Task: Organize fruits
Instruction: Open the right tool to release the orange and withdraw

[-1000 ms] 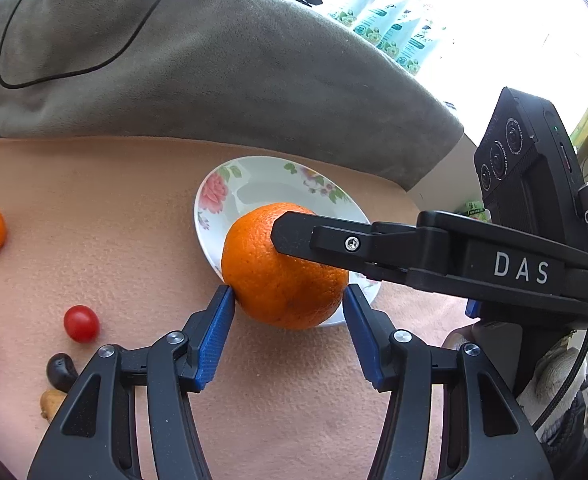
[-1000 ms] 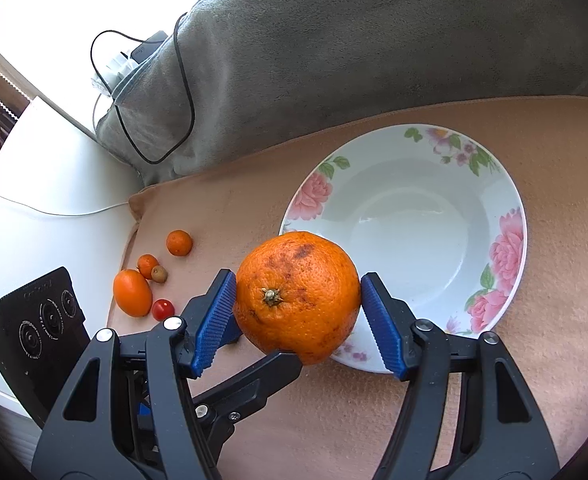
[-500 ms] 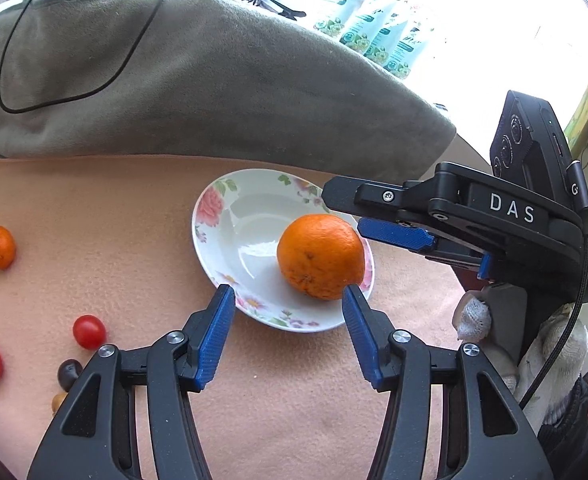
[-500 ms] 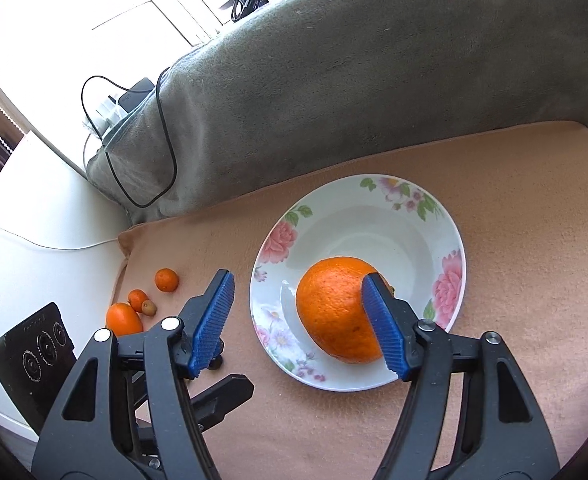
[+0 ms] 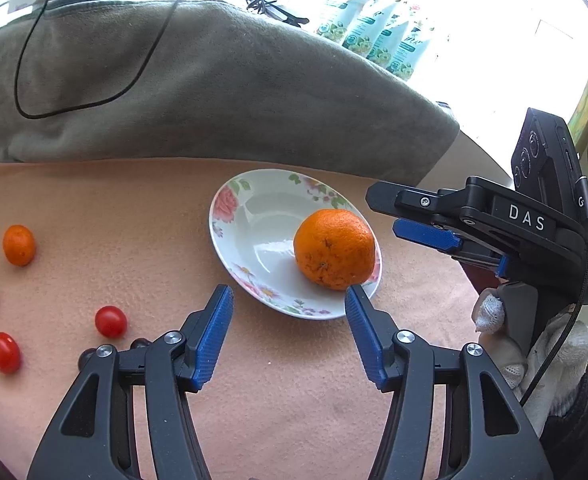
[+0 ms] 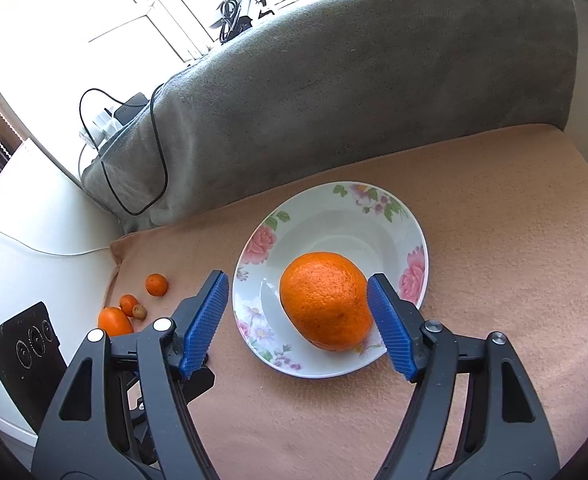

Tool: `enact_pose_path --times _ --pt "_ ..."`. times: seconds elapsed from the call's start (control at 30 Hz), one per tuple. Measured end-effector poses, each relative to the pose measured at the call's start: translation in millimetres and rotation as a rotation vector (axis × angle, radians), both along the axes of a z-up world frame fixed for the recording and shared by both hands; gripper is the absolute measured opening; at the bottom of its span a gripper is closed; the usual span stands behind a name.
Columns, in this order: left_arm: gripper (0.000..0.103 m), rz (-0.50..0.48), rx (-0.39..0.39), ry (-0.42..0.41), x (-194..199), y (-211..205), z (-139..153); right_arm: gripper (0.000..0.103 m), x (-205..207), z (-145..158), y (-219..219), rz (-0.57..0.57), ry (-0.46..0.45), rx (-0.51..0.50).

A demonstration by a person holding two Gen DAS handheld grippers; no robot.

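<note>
A large orange (image 5: 334, 249) lies in the white floral plate (image 5: 250, 216) on the peach cloth; it also shows in the right wrist view (image 6: 326, 306), resting in the plate (image 6: 334, 216). My right gripper (image 6: 298, 312) is open and empty, pulled back just above the plate's near edge; it shows at the right in the left wrist view (image 5: 398, 216). My left gripper (image 5: 288, 312) is open and empty, in front of the plate. Small fruits lie to the left: a kumquat (image 5: 19, 245), two cherry tomatoes (image 5: 111, 321) (image 5: 4, 352).
A grey blanket (image 5: 214, 92) with a black cable (image 5: 26, 92) rises behind the cloth. More small fruits (image 6: 128, 304) lie near the cloth's left edge. A white surface (image 6: 34, 216) borders the cloth on the left.
My right gripper opened and let the orange go into the plate, then drew back. Both grippers rose away from the plate.
</note>
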State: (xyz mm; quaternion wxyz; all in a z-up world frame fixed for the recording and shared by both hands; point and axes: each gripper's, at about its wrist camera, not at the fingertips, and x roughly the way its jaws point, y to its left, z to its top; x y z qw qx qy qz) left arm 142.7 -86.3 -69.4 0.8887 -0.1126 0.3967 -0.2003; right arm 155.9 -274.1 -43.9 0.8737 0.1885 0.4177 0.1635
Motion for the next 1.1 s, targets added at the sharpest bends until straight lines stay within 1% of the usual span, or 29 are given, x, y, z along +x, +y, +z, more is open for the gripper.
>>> enact_pose_path --times 0.13,0.2,0.3,0.37,0.43,0.5,0.53,0.6,0.67,0.8,0.83,0.87,0.9,1.1 --pt "0.062 0.010 0.019 -0.014 -5.6 4.8 3.4 0.076 -6.0 4.3 2.2 0.005 -0.025 -0.015" --pt "0.065 0.018 0.030 -0.023 -8.2 7.6 5.2 0.079 -9.7 6.8 3.8 0.009 -0.041 -0.025" --pt "0.066 0.030 0.042 -0.031 -11.4 12.5 7.3 0.080 -15.4 11.4 8.7 0.015 -0.064 -0.047" --pt "0.071 0.045 0.053 -0.038 -14.2 16.8 8.7 0.080 -18.8 14.3 12.4 0.022 -0.078 -0.060" --pt "0.071 0.058 0.064 -0.049 -17.4 20.9 11.0 0.081 -22.5 16.8 15.8 0.026 -0.096 -0.066" --pt "0.074 0.070 0.075 -0.058 -20.6 25.4 12.9 0.088 -25.8 18.7 18.5 0.029 -0.109 -0.067" --pt "0.076 0.075 0.081 -0.064 -22.1 27.3 14.0 0.088 -27.5 19.6 19.1 0.026 -0.116 -0.064" --pt "0.076 0.084 0.094 -0.075 -25.2 30.8 16.1 0.089 -30.2 20.3 19.5 0.019 -0.126 -0.051" --pt "0.080 0.095 0.103 -0.085 -28.8 34.0 17.6 0.089 -31.4 20.7 20.2 0.015 -0.127 -0.037" --pt "0.080 0.113 0.113 -0.094 -34.5 43.5 19.0 0.089 -32.7 20.8 23.7 0.019 -0.121 -0.022" --pt "0.080 0.119 0.114 -0.096 -35.9 46.5 19.1 0.090 -33.0 20.9 25.5 0.022 -0.120 -0.026" --pt "0.080 0.127 0.117 -0.098 -37.7 49.6 19.1 0.095 -33.7 21.1 27.8 0.025 -0.120 -0.032" --pt "0.080 0.136 0.122 -0.100 -39.3 53.1 18.8 0.098 -34.8 21.6 29.8 0.027 -0.124 -0.038" --pt "0.080 0.192 0.141 -0.095 -46.6 80.8 16.5 0.103 -37.7 26.0 45.1 0.043 -0.146 -0.087"
